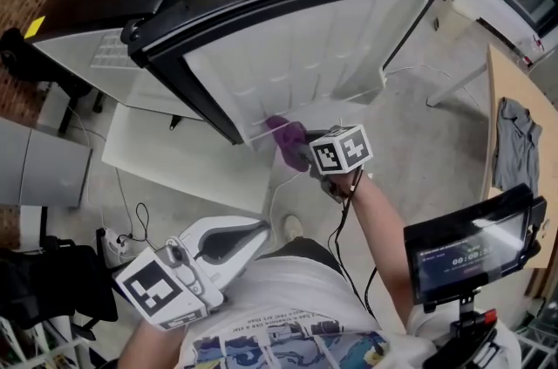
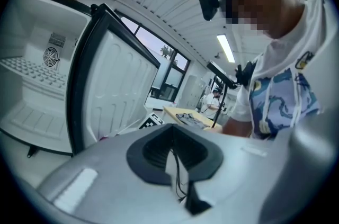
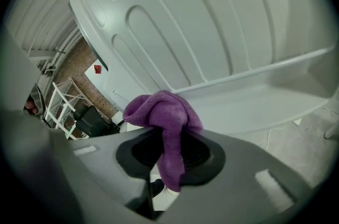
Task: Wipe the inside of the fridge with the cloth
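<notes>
Cloth (image 3: 165, 121), fuzzy purple, pinched in right claw (image 3: 170, 162), ribbed white door (image 3: 222, 32)

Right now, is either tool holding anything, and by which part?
The right tool is shut on the purple cloth, pinching it mid-length: a bunched wad bulges past the tips and a tail hangs between the jaws. The left tool is shut, empty.

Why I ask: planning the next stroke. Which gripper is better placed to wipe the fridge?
Right. The right gripper holds the cloth in its jaws, close to the open door. The left gripper is empty, jaws together, back by the torso.
</notes>
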Action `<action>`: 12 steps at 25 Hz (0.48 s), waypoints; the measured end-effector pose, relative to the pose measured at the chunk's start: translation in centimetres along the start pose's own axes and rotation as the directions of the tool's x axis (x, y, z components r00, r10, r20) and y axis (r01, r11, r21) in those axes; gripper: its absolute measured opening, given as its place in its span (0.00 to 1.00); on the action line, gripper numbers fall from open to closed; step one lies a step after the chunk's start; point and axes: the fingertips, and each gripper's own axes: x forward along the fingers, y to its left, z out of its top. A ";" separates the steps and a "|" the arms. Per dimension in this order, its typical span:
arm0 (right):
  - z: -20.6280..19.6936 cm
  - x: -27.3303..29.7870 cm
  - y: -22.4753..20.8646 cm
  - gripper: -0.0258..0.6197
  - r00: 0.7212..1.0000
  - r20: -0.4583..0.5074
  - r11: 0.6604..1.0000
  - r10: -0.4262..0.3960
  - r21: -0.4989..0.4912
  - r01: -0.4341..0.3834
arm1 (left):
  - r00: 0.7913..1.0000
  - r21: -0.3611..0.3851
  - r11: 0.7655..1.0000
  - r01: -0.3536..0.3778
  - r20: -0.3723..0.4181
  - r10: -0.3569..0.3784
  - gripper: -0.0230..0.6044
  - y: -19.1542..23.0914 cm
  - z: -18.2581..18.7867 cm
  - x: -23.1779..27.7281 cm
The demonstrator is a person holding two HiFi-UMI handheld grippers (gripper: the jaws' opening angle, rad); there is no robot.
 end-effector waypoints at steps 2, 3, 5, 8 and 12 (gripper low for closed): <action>0.1 -0.5 -0.6 0.16 1.000 0.001 1.000 -0.002 0.012 0.002 | 1.000 -0.008 1.000 0.006 0.000 -0.006 0.05 -0.1 0.4 0.5; 0.1 -0.8 -1.0 0.17 1.000 0.002 1.000 -0.004 0.015 0.004 | 1.000 -0.010 1.000 0.009 0.000 -0.009 0.05 -0.1 0.5 0.8; 0.3 -1.3 -1.8 0.17 1.000 0.007 1.000 -0.008 0.024 0.008 | 1.000 0.007 1.000 0.009 -0.004 -0.009 0.05 0.1 0.4 1.1; 0.4 -2.0 -3.2 0.16 1.000 0.018 0.999 -0.014 0.044 0.013 | 1.000 0.010 1.000 0.006 -0.006 -0.006 0.05 0.2 0.5 1.5; 0.4 -3.3 -5.1 0.17 0.999 0.028 0.998 -0.033 0.058 0.031 | 1.000 -0.013 1.000 0.004 -0.002 -0.004 0.05 -0.2 0.6 2.2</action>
